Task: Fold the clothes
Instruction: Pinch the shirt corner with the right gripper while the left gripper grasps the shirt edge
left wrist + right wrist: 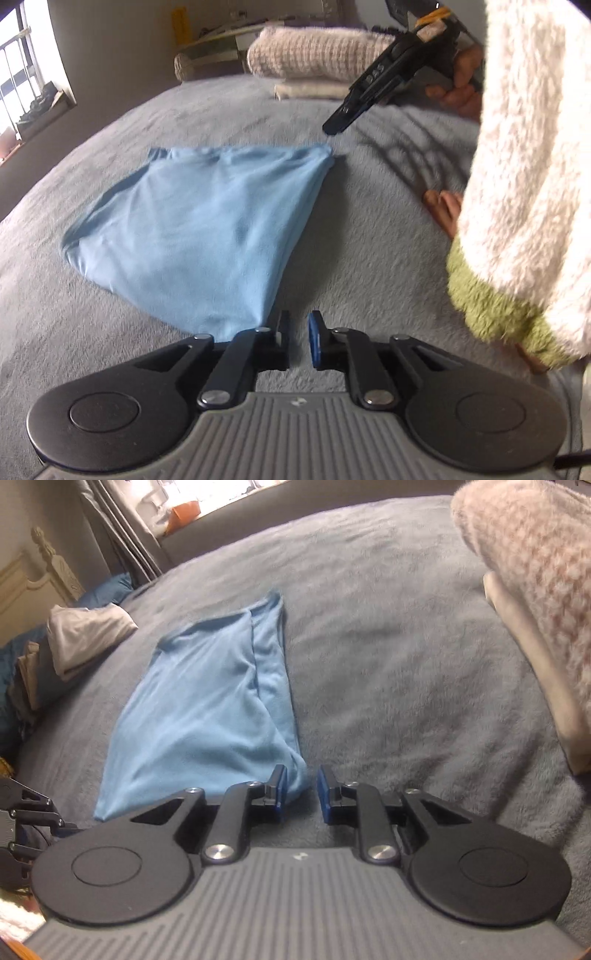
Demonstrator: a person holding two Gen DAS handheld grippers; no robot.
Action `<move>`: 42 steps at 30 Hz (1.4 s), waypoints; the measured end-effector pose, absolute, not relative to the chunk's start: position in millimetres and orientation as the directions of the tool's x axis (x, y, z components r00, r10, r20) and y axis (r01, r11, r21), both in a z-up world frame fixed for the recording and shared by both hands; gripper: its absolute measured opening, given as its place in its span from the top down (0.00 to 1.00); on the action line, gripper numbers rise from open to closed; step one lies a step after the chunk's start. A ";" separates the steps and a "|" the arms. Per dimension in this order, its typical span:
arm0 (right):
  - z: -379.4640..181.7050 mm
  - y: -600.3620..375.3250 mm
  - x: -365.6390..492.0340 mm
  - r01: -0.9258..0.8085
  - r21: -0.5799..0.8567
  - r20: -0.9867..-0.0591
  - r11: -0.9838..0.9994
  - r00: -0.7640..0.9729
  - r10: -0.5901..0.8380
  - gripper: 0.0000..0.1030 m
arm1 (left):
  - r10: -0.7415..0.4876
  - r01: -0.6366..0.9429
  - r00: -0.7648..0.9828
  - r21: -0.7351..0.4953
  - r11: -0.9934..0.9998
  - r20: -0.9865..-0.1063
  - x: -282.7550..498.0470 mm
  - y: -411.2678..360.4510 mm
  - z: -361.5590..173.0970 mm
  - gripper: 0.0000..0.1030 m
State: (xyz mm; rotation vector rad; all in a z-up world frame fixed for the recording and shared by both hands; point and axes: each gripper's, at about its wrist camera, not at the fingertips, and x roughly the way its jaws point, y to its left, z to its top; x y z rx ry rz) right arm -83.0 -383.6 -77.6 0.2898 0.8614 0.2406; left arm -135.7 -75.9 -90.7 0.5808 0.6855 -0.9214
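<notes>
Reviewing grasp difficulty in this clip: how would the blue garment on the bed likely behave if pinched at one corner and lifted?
The blue garment looks thin and creased, so it would probably drape limply. Its folded layers lie loose, so they may slide apart. The fuzzy grey blanket likely adds drag if pushed.

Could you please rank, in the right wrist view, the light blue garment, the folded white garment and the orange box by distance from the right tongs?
1. Light blue garment: its near corner lies right at the open right tongs.
2. Folded white garment: far left, on a pile.
3. Orange box: farthest, on the windowsill, upper left.
</notes>
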 end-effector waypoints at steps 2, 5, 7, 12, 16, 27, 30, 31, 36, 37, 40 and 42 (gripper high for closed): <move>-74.9 -379.0 -80.9 -0.118 0.327 -0.703 0.938 0.633 0.325 0.76 | -0.528 0.860 0.427 0.148 0.489 -0.734 -136.5 -75.3 -88.4 0.82; -77.8 -369.5 -77.1 -0.160 0.294 -0.710 0.942 0.623 0.327 0.76 | -0.513 0.847 0.441 0.154 0.508 -0.736 -134.7 -78.5 -89.5 0.82; -80.0 -363.4 -76.4 -0.195 0.281 -0.709 0.940 0.618 0.340 0.76 | -0.504 0.841 0.450 0.159 0.517 -0.737 -133.4 -80.4 -90.4 0.82; -90.0 -357.7 -72.9 -0.214 0.263 -0.728 0.941 0.596 0.339 0.74 | -0.490 0.828 0.456 0.153 0.539 -0.743 -126.5 -85.1 -92.2 0.82; -95.8 -366.2 -69.6 -0.178 0.308 -0.723 0.934 0.595 0.352 0.74 | -0.493 0.828 0.449 0.140 0.542 -0.746 -124.0 -85.7 -93.3 0.82; -99.7 -377.8 -64.3 -0.141 0.392 -0.710 0.909 0.581 0.397 0.99 | -0.496 0.832 0.436 0.127 0.540 -0.751 -122.8 -86.5 -98.5 0.82; -93.0 -386.2 -67.3 -0.127 0.449 -0.672 0.884 0.604 0.428 1.00 | -0.497 0.832 0.436 0.125 0.541 -0.751 -122.7 -86.0 -99.3 0.82; -89.8 -390.2 -68.6 -0.120 0.484 -0.650 0.867 0.614 0.448 1.00 | -0.497 0.832 0.435 0.124 0.541 -0.751 -122.6 -85.5 -99.1 0.82; -100.7 -417.0 -67.5 0.002 0.771 -0.501 0.637 0.619 0.605 1.00 | -0.498 0.831 0.434 0.118 0.544 -0.751 -121.7 -84.9 -99.3 0.82; -110.4 -423.0 -66.2 0.052 0.828 -0.468 0.559 0.613 0.637 1.00 | -0.498 0.830 0.433 0.118 0.545 -0.751 -121.7 -84.8 -99.3 0.82; -155.0 -440.5 -70.2 0.267 0.912 -0.411 0.312 0.616 0.672 1.00 | -0.498 0.829 0.435 0.118 0.547 -0.750 -122.5 -84.0 -99.1 0.82; -184.7 -451.9 -78.8 0.397 0.907 -0.386 0.144 0.641 0.664 1.00 | -0.496 0.828 0.435 0.116 0.549 -0.752 -122.2 -83.2 -99.2 0.82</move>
